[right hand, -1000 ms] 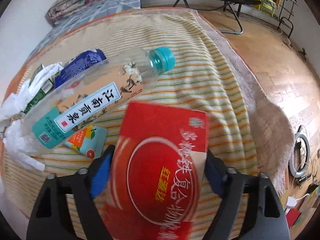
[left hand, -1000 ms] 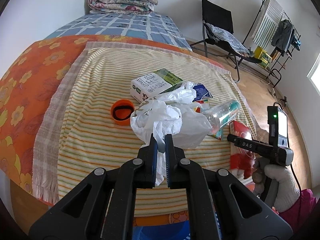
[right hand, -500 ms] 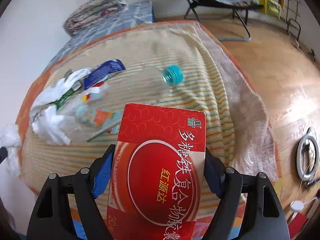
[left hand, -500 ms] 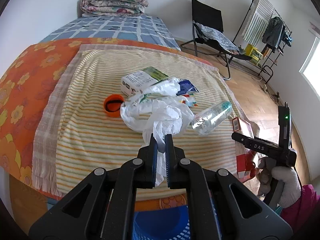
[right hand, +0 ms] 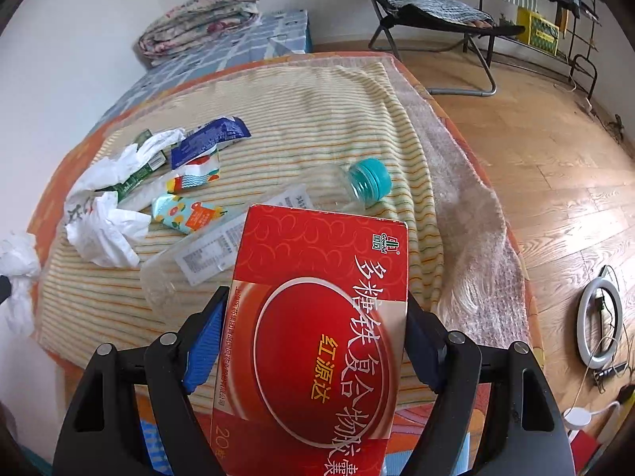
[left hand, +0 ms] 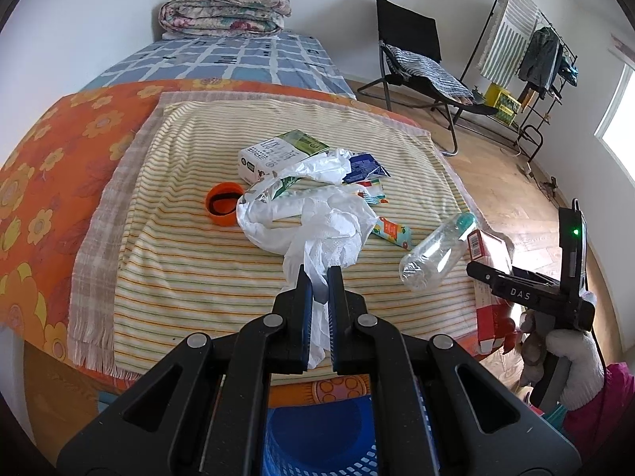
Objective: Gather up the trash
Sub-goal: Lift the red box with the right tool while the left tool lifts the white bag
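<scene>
Left hand-held gripper [left hand: 318, 277]: jaws pinched nearly shut on a crumpled white tissue [left hand: 331, 234]; wad stands up out of the tips, its tail hangs between the fingers

Right hand-held gripper [right hand: 313, 317]: jaws wide, pads pressed on the two long sides of a red carton [right hand: 317, 317]; carton's long axis runs along the fingers, far end pointing toward the bed

Landmark: blue basket [left hand: 321, 432], seen through the left fingers, below the near edge of the bed [left hand: 170, 261]

Key relation, judged: both loads hang on the basket side of the bed edge. Tissue sits almost straight above the basket; carton is off to its right, so the left hand is nearer the drop

Beyond the basket, on the striped blanket: clear bottle [left hand: 436, 254] lying on its side, teal cap away from the basket; white bag pile [left hand: 285, 218] farther in; orange lid [left hand: 223, 208] left of the pile
</scene>
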Demonstrator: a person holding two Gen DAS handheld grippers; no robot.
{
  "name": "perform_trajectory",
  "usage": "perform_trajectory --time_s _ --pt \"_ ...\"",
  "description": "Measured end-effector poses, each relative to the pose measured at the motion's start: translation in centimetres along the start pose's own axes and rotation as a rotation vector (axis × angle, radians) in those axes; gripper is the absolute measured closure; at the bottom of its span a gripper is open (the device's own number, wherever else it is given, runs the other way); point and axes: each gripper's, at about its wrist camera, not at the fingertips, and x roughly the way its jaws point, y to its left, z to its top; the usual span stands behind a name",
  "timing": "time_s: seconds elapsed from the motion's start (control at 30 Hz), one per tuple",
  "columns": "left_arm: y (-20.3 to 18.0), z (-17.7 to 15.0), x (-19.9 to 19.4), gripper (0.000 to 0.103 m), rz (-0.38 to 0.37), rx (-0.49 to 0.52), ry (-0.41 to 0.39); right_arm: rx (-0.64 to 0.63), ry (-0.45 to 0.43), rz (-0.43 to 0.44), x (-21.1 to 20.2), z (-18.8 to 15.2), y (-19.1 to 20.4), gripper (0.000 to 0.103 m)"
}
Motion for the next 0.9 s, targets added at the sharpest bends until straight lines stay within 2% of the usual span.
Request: perform_trajectory --time_s 0.33,0.5,0.9 --pt "-0.7 -0.2 -0.1 0.098 -0.02 0.018 0.004 -0.013 -0.032 -0.01 -1.2 -0.5 -0.6 0.024" --pt "-1.9 -1.2 -0.6 0.098 -0.054 0.04 0.021 -0.017 -0.048 0.027 -2.8 -1.3 -0.5 0.024" --pt "-4.5 -7.0 -1.1 0.098 -0.109 0.103 0.122 -0.111 -0.08 0.138 -6.3 -5.9 2.6 0.024"
